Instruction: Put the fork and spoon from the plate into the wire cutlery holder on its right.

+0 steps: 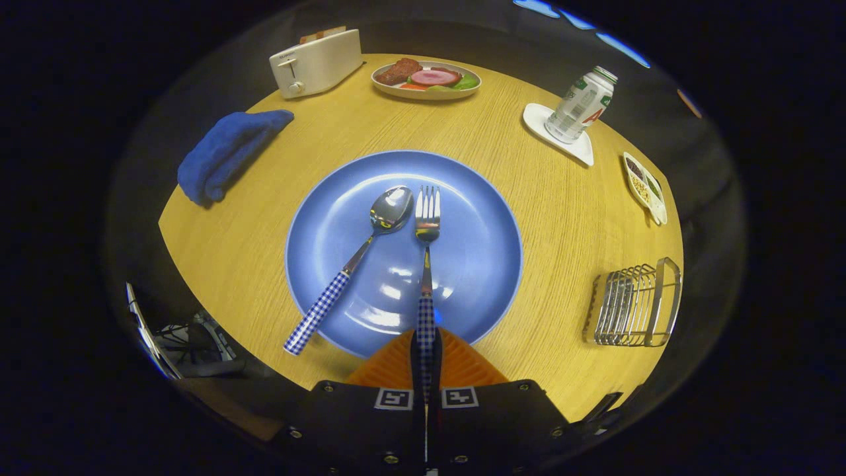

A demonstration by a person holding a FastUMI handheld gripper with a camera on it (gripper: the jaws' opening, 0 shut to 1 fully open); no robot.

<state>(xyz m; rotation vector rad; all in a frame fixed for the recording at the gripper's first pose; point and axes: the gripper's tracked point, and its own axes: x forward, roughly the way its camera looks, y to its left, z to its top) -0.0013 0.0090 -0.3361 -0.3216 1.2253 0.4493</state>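
The gripper (426,360) clenched the fork (427,218) by its checked handle, tines lying on the round blue plate (476,264) beside the shiny spoon (390,210). Bare wood-grain table (555,218) separated the plate's rim from the wire cutlery holder (634,304) near the table's edge.

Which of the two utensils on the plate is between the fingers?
The fork: its checked handle runs between the gripper fingers, which are closed on it. The spoon lies free, angled off to its left.

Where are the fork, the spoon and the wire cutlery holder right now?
fork (427,215): gripper view, on its neck below the tines; the gripper (426,357) is shut on its handle.
spoon (391,208): gripper view, on its bowl.
wire cutlery holder (633,305): gripper view, on its wire loops.
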